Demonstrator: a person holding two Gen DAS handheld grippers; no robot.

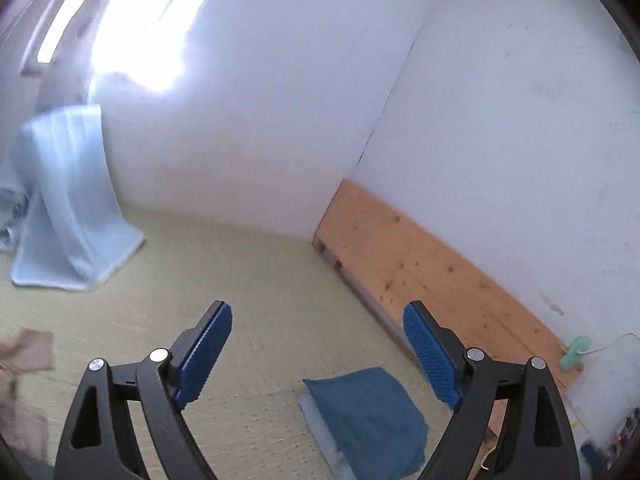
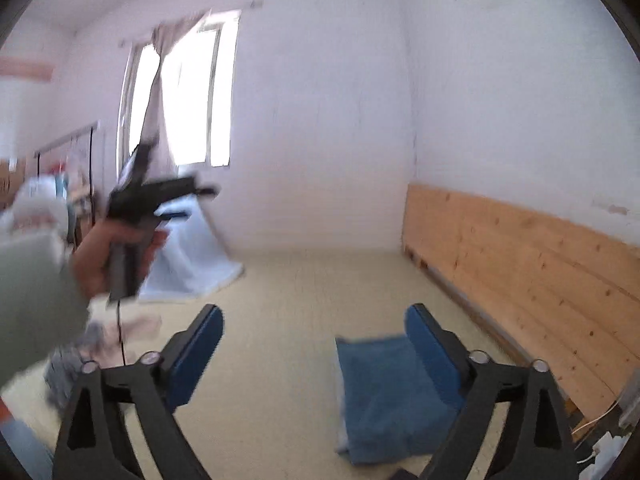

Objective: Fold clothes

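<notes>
A folded dark blue cloth (image 1: 372,416) lies on the pale yellow floor mat (image 1: 260,280), on top of a paler cloth. In the left wrist view it sits low, between the fingers of my left gripper (image 1: 318,312), which hangs open and empty well above it. My right gripper (image 2: 315,312) is also open with nothing in it, and the blue cloth (image 2: 388,392) lies below, beside its right finger. A hand (image 2: 104,252) holds the left gripper up at the left of the right wrist view, blurred. Loose pinkish and grey clothes (image 2: 92,344) lie on the mat at the left.
A light blue sheet (image 1: 68,200) drapes over something by the window (image 2: 188,92). A wooden panel (image 2: 520,264) runs along the right wall. A green plug with a cable (image 1: 574,354) sits at its end. A clothes rack (image 2: 68,140) stands at the far left.
</notes>
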